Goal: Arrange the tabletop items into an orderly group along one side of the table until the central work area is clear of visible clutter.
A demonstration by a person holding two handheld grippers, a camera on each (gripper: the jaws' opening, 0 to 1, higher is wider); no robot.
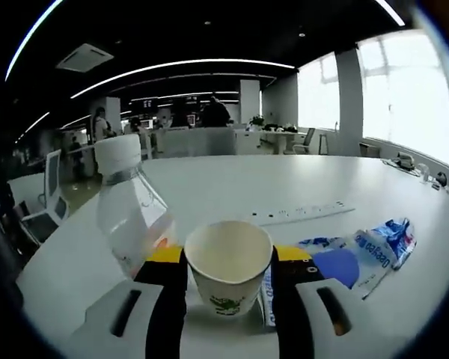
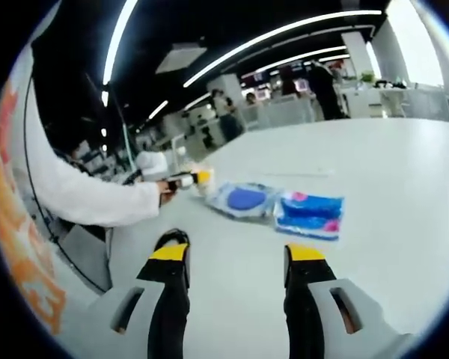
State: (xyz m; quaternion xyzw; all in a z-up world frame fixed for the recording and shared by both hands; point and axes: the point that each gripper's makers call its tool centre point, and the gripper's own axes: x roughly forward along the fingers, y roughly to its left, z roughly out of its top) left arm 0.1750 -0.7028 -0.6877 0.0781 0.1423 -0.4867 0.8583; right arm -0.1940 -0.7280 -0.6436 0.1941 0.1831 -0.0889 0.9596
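Observation:
A white paper cup [image 1: 228,271] with a green print stands between the jaws of my left gripper [image 1: 230,258], which press on both its sides. Just left of it a clear plastic bottle [image 1: 129,208] with a white cap stands on the white table [image 1: 232,183]. Blue snack packets [image 1: 382,241] lie to the right of the cup. In the right gripper view my right gripper [image 2: 236,254] is open over bare table, short of the two blue packets [image 2: 243,200] [image 2: 308,215]. Beyond them, a white sleeve [image 2: 90,198] reaches in with the left gripper [image 2: 181,182].
A white power strip [image 1: 299,213] lies flat on the table beyond the cup. The table's edge runs close on the left, with office chairs [image 1: 51,196] past it. Desks and people stand far behind in the open office.

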